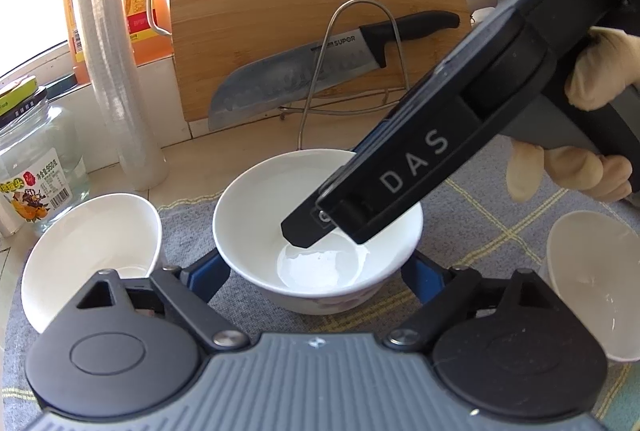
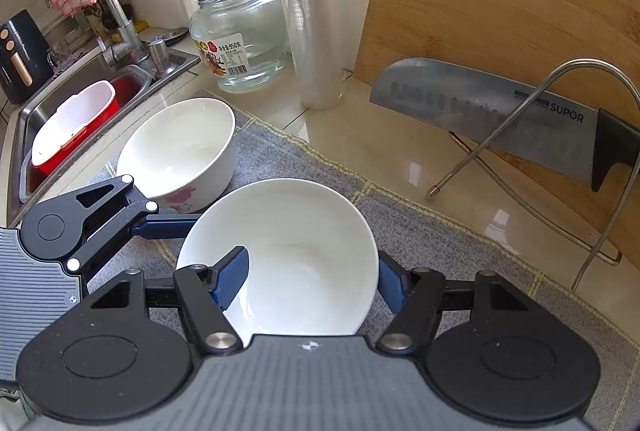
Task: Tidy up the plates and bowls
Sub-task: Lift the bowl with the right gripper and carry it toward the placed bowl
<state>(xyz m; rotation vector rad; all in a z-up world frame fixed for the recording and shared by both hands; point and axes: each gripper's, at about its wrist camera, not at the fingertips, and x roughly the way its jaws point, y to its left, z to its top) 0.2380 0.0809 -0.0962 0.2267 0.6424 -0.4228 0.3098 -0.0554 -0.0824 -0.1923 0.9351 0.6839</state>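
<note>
At the lower centre of the right wrist view, the right gripper [image 2: 310, 281] was closed on the middle bowl [image 2: 288, 255], one finger inside the wall and one outside, a grip suited to lifting it for stacking. In the left wrist view, the left gripper [image 1: 316, 273] straddled the same bowl with jaws wide; whether its pads touched could not be determined. Farther back, a second bowl [image 2: 180, 147] waited at centre left on the mat [image 2: 460, 243], and a third [image 1: 592, 291] lay at the right edge.
</note>
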